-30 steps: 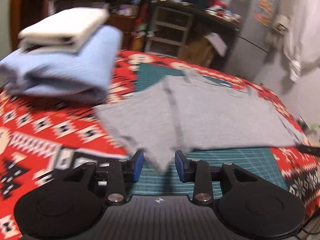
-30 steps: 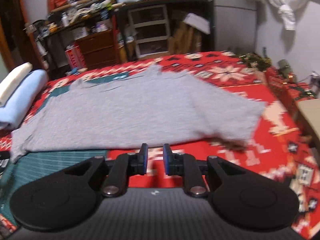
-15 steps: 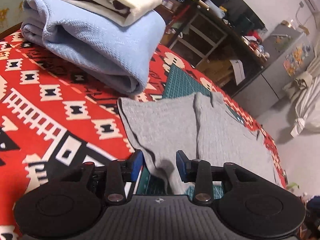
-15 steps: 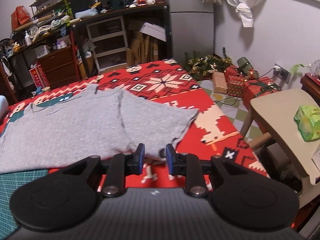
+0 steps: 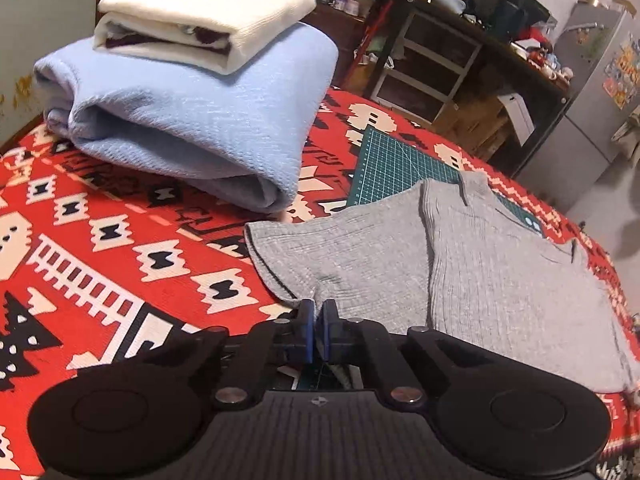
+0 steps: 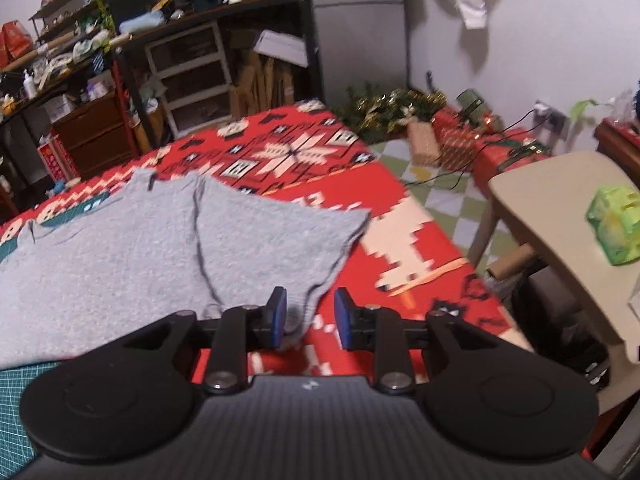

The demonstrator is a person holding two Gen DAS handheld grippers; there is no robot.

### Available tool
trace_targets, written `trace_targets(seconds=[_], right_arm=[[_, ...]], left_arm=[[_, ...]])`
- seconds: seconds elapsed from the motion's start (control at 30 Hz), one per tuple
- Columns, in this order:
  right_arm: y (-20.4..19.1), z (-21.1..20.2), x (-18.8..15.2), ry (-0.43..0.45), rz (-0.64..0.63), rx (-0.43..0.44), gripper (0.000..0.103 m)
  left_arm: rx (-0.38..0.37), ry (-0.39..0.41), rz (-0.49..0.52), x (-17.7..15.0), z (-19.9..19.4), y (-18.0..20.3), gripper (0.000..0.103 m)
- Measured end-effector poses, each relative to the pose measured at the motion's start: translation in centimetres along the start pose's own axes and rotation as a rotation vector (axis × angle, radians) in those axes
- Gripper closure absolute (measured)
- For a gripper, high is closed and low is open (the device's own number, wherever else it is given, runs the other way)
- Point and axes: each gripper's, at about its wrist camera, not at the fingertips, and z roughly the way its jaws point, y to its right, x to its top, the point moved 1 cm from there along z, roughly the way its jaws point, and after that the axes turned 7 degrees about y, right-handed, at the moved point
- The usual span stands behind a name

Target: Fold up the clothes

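A grey T-shirt [image 5: 460, 264] lies flat on the red patterned cloth, partly over a green cutting mat [image 5: 392, 168]. In the left wrist view my left gripper [image 5: 318, 320] is shut on the near corner of the shirt's left sleeve. The right wrist view shows the same grey T-shirt [image 6: 160, 248] with its right sleeve pointing toward me. My right gripper [image 6: 310, 314] is open, and the sleeve's near tip lies between the blue pads, against the left pad [image 6: 279, 312].
A folded light blue blanket [image 5: 192, 120] with a folded cream cloth [image 5: 204, 12] on top sits left of the shirt. A beige chair [image 6: 568, 220] holding a green packet [image 6: 614, 224] stands beside the table's right edge. Shelves [image 6: 188, 76] and clutter line the far wall.
My left gripper has shut on the left sleeve corner; it was open half a second ago. My right gripper has opened wider and swung toward the right sleeve tip.
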Motion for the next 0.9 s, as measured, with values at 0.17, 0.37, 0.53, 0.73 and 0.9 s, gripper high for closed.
trace_targets(seconds=[0.17, 0.37, 0.53, 0.73, 0.9], right_arm=[[-1.1, 1.5, -0.2, -0.041, -0.006, -0.001, 0.099], [-1.2, -0.3, -0.3, -0.037, -0.016, 0.025, 0.103], [-0.6, -3.7, -0.6, -0.031, -0.029, 0.045, 0.103], [-0.4, -8.4, -1.9, -0.046, -0.054, 0.078, 0.103], [0.3, -12.4, -4.6, -0.082, -0.052, 0.096, 0.103]], left_arm=[[-0.018, -0.004, -0.021, 0.3, -0.5, -0.8, 0.099], [-0.043, 0.007, -0.019, 0.7, -2.3, -1.7, 0.1], [-0.05, 0.023, -0.006, 0.8, -4.6, -3.1, 0.1], [-0.035, 0.024, -0.032, -0.3, -8.0, -6.8, 0.1], [-0.024, 0.011, -0.039, -1.7, -11.4, -10.6, 0.1]])
